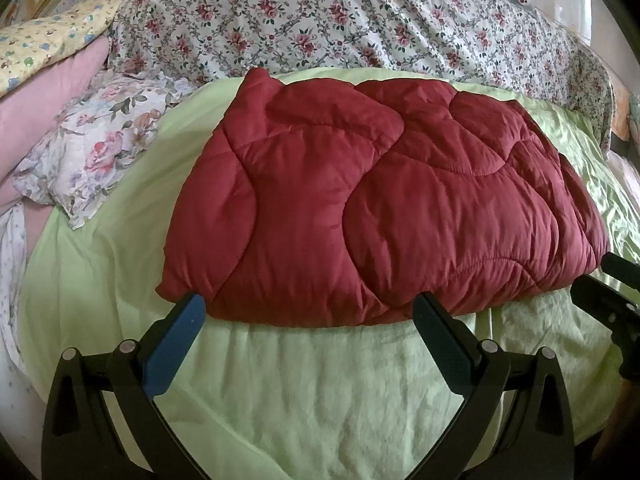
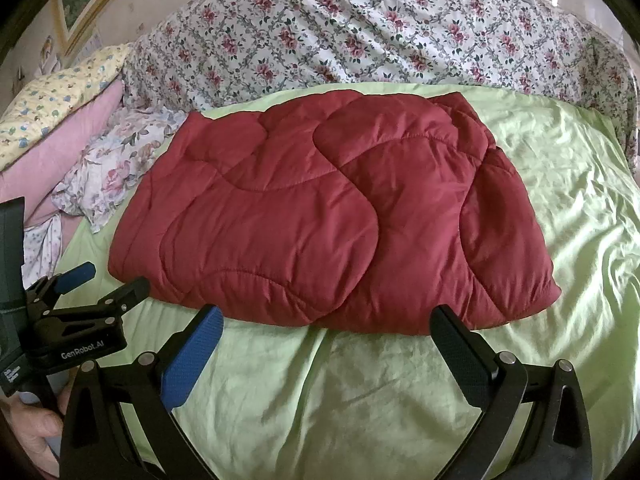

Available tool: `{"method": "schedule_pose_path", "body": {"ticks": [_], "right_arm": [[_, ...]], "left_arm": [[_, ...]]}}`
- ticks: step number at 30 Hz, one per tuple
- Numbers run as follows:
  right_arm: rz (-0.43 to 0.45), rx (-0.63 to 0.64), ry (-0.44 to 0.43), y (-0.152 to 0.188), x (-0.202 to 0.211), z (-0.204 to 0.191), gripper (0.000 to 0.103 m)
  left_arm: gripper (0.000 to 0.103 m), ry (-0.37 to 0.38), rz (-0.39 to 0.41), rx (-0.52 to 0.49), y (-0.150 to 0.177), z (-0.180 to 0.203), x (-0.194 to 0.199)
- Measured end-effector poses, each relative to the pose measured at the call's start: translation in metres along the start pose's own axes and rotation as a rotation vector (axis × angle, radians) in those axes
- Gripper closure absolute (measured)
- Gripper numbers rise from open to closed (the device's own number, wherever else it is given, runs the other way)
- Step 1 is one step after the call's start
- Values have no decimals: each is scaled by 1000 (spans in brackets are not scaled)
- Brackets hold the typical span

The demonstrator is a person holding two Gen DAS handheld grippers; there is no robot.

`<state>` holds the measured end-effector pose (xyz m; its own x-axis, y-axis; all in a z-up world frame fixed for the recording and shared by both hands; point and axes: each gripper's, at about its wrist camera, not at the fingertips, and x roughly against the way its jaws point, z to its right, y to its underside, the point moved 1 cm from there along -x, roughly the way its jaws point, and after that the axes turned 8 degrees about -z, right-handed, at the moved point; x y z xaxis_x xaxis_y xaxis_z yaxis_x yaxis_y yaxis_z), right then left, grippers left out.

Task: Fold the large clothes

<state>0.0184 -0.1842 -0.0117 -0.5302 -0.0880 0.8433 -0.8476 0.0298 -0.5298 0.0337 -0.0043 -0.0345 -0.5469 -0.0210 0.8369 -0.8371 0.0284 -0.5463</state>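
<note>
A dark red quilted comforter (image 1: 372, 204) lies folded in a thick rectangle on the light green bed sheet (image 1: 320, 392); it also shows in the right wrist view (image 2: 332, 224). My left gripper (image 1: 310, 308) is open and empty, its fingertips at the comforter's near edge. My right gripper (image 2: 326, 318) is open and empty, also just short of the near edge. The left gripper (image 2: 102, 276) shows at the left of the right wrist view, open. The right gripper (image 1: 600, 280) shows at the right edge of the left wrist view.
A floral duvet (image 1: 340, 24) is heaped behind the comforter. A floral pillow (image 1: 100, 144), a pink pillow (image 1: 48, 96) and a yellow patterned pillow (image 1: 44, 44) lie at the left. Bare green sheet (image 2: 580, 200) lies right of the comforter.
</note>
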Motion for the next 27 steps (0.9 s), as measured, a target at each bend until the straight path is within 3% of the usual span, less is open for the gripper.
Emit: {"method": "schedule_pose_path", "body": {"ticks": [27], "right_arm": [[-1, -25, 6, -15, 2, 11, 0]], "left_arm": [[0, 25, -4, 7, -20, 0, -2]]}}
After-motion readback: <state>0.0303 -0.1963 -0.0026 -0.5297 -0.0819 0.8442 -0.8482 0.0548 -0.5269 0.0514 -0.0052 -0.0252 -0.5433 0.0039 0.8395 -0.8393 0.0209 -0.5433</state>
